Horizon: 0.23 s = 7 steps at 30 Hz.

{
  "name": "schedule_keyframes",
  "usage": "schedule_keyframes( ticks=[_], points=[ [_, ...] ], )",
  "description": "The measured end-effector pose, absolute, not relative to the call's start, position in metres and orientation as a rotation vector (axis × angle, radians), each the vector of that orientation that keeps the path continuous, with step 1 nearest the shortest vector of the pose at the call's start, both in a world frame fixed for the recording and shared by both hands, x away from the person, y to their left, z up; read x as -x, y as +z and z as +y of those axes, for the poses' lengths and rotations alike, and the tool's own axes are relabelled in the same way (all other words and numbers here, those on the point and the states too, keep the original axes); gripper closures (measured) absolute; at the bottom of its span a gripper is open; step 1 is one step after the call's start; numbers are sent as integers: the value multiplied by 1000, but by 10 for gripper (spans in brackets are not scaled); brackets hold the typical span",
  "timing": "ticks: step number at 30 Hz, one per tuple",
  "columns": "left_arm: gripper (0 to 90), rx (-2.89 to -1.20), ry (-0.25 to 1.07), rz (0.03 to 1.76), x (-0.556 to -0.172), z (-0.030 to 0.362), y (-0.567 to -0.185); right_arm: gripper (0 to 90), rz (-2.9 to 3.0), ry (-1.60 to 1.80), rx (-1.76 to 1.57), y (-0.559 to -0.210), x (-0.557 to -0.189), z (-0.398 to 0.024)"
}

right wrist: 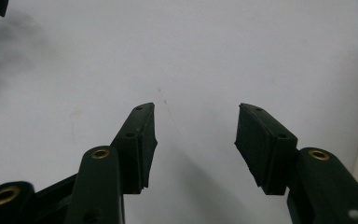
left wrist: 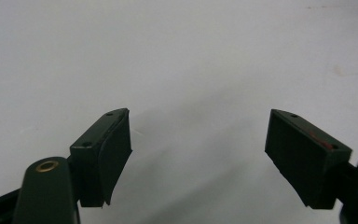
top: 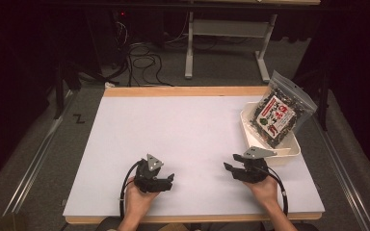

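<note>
Both grippers rest low on the white rectangular surface (top: 183, 130), near its front edge, each in one of the person's hands. Landmark is the cream plastic tray (top: 294, 148) at the right edge of the surface: the right gripper (top: 229, 168) sits just beside the tray's near-left corner, its jaws pointing away from the tray toward the middle; the left gripper (top: 170, 178) is well apart from the tray, further left, its jaws pointing back toward it. Left gripper view: left gripper (left wrist: 198, 154) jaws spread wide, only bare white surface between them, nothing held. Right gripper view: right gripper (right wrist: 196, 140) jaws likewise apart and empty, with the pale tray edge at the far right of the view. The clear plastic packet of dark dried snack with a red and white label (top: 280, 113) stands propped in the tray, leaning on its far-right rim and sticking out well above it, touched by neither gripper. Judged progress: nothing started, packet not yet grasped or moved. Left to do: right gripper turns to the tray, closes on the packet, and whatever handling follows
</note>
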State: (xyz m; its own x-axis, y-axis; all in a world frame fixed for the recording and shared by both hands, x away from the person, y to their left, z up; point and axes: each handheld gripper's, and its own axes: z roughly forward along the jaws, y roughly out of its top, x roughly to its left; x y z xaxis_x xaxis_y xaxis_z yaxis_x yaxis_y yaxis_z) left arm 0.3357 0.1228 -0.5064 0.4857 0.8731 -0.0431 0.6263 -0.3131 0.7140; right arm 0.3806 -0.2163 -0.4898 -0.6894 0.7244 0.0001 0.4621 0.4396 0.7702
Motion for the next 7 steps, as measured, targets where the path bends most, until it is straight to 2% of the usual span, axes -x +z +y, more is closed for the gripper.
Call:
schedule_keyframes(
  ticks=[7],
  points=[
    [231, -2053, 468, 1235, -338, 122, -506, 482, 2374, 1116, -1014, -492, -379, -218]
  ],
)
